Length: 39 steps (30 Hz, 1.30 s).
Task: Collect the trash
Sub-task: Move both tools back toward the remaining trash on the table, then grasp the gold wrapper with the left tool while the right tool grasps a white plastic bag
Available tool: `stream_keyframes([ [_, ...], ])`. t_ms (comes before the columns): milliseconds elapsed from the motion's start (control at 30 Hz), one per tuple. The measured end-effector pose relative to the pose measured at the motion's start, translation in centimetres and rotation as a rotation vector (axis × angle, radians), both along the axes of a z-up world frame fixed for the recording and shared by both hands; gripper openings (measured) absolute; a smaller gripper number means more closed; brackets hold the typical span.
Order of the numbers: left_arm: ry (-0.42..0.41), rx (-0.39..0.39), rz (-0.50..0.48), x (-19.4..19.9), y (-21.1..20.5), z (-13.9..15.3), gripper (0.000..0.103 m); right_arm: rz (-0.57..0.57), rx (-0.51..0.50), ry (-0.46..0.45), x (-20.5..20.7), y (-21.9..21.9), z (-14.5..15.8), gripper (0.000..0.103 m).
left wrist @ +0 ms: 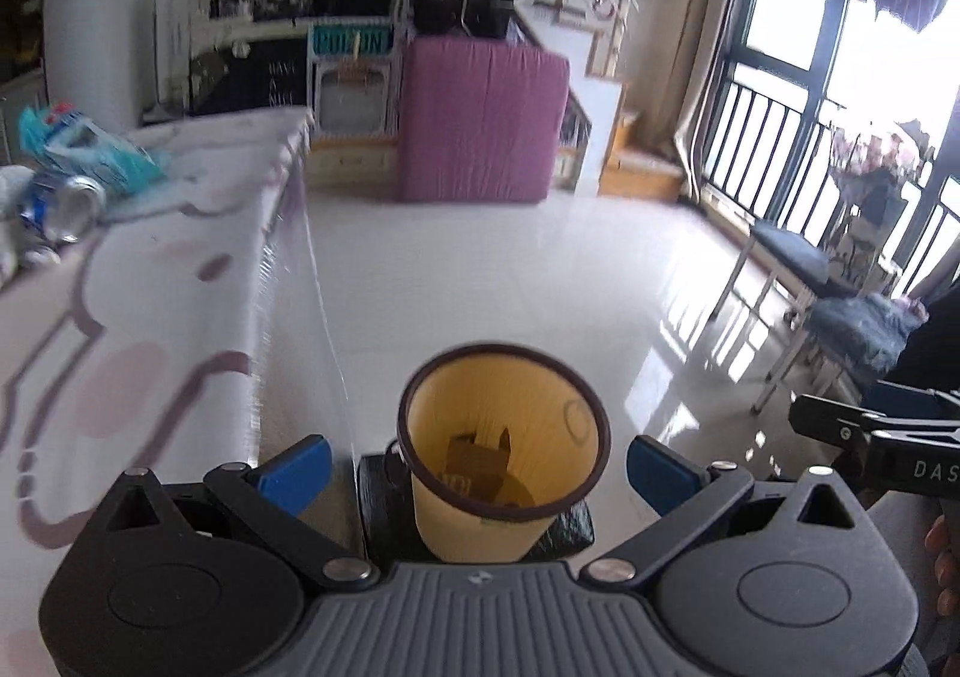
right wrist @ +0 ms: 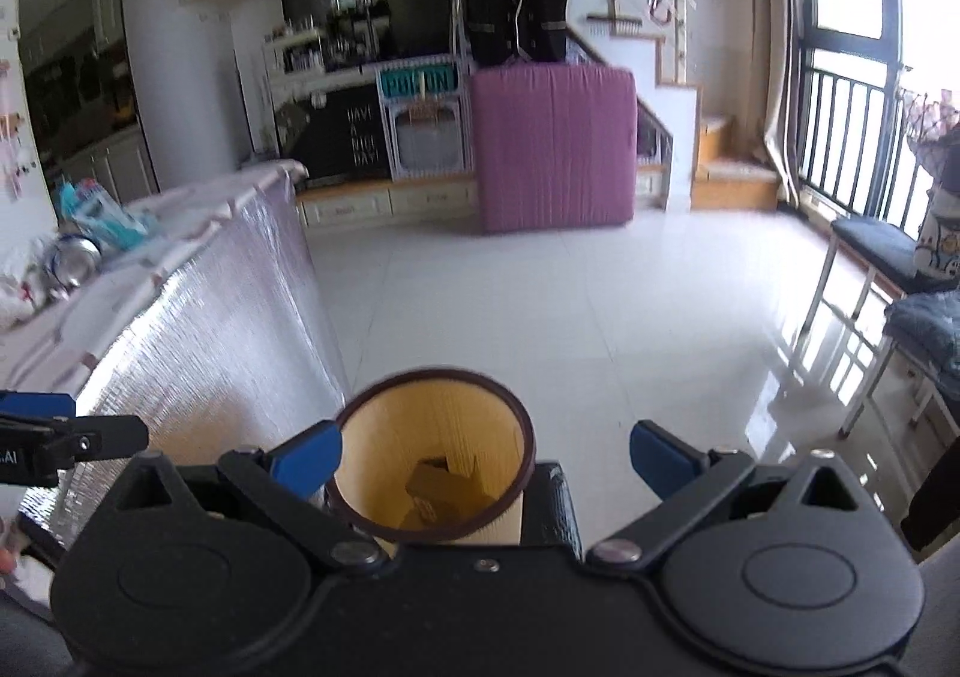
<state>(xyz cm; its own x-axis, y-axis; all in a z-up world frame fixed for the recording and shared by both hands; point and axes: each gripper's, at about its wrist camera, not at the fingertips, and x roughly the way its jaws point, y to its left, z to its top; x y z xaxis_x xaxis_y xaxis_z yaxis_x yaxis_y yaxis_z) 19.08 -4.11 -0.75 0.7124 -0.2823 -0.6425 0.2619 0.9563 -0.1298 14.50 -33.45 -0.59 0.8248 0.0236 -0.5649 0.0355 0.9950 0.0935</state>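
White floor tiles fill the lower middle of both views, and on them, lowest in frame, stands one yellow bin (left wrist: 504, 455) with a dark rim, upright between the spread blue pads of the left tongs (left wrist: 480, 467) and just right of the right tongs' (right wrist: 483, 458) left pad; both tongs gape wide and hold nothing, probably because something has just gone in, since a brown scrap lies at the bin's bottom. Farther off, at left of frame, the cloth-covered desk (left wrist: 138, 281) carries the remaining trash: one crushed can (left wrist: 60, 206) and one blue wrapper (left wrist: 90, 149), with a blurred pale item at the edge that I cannot identify.
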Motion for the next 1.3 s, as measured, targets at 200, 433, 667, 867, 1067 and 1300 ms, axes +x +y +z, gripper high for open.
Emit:
stream_keyframes([
  [200,-0.112,-0.033,0.041,-3.1,3.1,2.0,0.103,-0.003,0.022,-0.118,-3.1,1.0,1.7,0.103],
  [433,-0.264,-0.022,0.142,-6.5,7.9,4.1,0.103,0.021,0.042,-0.249,-5.4,3.5,2.9,0.103],
  [667,-0.381,-0.006,0.339,-8.7,13.3,5.0,0.103,0.091,0.082,-0.306,-5.2,7.4,3.0,0.103],
  [867,-0.362,-0.007,0.457,-9.1,17.1,4.5,0.103,0.156,0.098,-0.336,-4.1,11.3,3.0,0.103],
  [1067,-0.330,-0.012,0.566,-8.8,20.6,3.5,0.103,0.224,0.121,-0.372,-2.8,15.1,3.7,0.103],
  [1300,-0.311,-0.050,0.671,-8.5,24.5,2.5,0.103,0.316,0.108,-0.374,0.3,20.1,4.4,0.103],
])
